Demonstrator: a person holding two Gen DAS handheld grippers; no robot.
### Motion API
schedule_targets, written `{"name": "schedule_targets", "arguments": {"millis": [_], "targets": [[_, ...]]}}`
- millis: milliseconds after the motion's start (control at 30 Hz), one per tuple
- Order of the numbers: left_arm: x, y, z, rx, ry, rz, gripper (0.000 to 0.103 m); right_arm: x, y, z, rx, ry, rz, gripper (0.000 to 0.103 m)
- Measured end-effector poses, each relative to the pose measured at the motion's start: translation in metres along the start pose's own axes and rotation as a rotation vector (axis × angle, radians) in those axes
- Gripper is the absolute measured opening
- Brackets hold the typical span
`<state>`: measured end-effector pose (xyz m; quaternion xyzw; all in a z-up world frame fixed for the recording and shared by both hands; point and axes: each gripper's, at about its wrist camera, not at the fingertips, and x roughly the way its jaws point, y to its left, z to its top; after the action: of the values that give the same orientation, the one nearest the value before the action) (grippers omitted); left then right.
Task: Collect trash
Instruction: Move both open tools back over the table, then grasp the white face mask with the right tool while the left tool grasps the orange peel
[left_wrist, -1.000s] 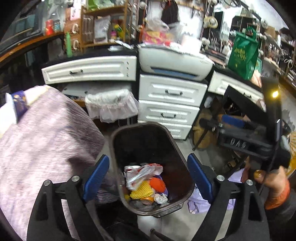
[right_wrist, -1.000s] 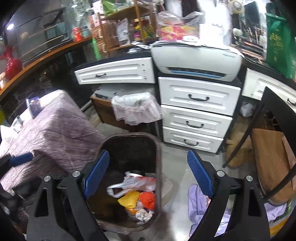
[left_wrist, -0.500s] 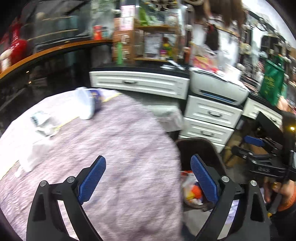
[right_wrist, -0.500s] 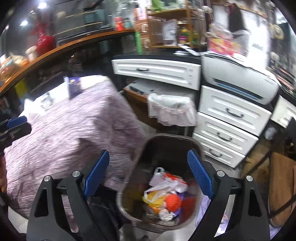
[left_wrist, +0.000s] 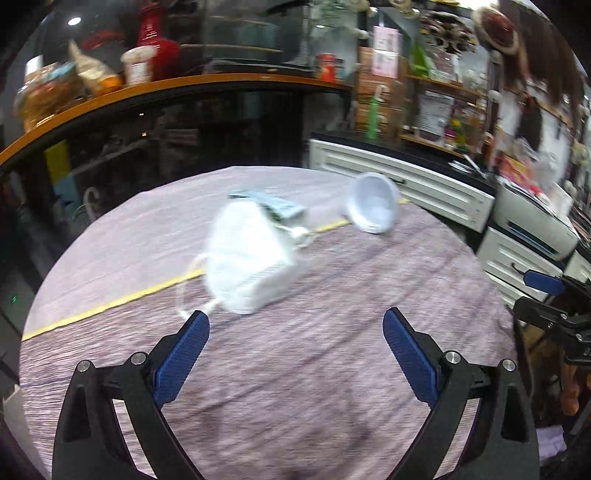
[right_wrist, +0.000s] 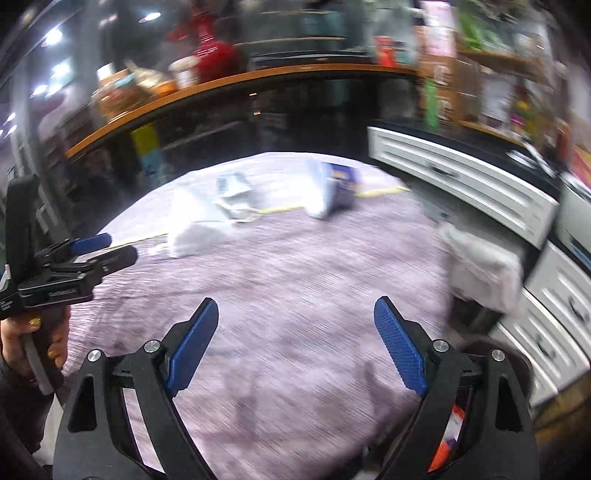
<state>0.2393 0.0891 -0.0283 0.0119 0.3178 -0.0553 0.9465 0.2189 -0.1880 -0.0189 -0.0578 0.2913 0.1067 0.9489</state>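
The left gripper (left_wrist: 295, 338) hangs wide open and empty, its jaws having just been opening; the right gripper (right_wrist: 295, 325) is likewise spread and empty. I judge this the reach for more trash: next, close on the white face mask (left_wrist: 247, 258), crumpled, lying mid-table (left_wrist: 332, 387) beyond the left gripper's fingertips, the tipped paper cup (left_wrist: 373, 208) farther back.

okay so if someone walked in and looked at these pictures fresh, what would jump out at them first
Probably the white face mask lying mid-table on the purple tablecloth, just ahead of the left tongs, which are open and empty. Behind it to the right, a white paper cup lies tipped on its side. The right tongs also hang open over the cloth.
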Motion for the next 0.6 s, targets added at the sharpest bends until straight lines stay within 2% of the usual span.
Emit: {"name": "schedule_targets", "arguments": {"millis": [267,400,467,600], "targets": [[0.0,0.083,0.001,-0.072,0.005,0.1,0.095,0.075,0.084,0.054,-0.124,0.052,0.152,0.085],[0.002,0.107,0.001,-0.091,0.009,0.111,0.095,0.11,0.116,0.075,-0.202,0.057,0.141,0.084],[0.005,0.112,0.001,-0.099,0.009,0.106,0.095,0.128,0.122,0.083,-0.208,0.079,0.143,0.072],[0.015,0.115,0.007,-0.099,0.016,0.082,0.095,0.162,0.129,0.099,-0.198,0.109,0.126,0.066]]}}
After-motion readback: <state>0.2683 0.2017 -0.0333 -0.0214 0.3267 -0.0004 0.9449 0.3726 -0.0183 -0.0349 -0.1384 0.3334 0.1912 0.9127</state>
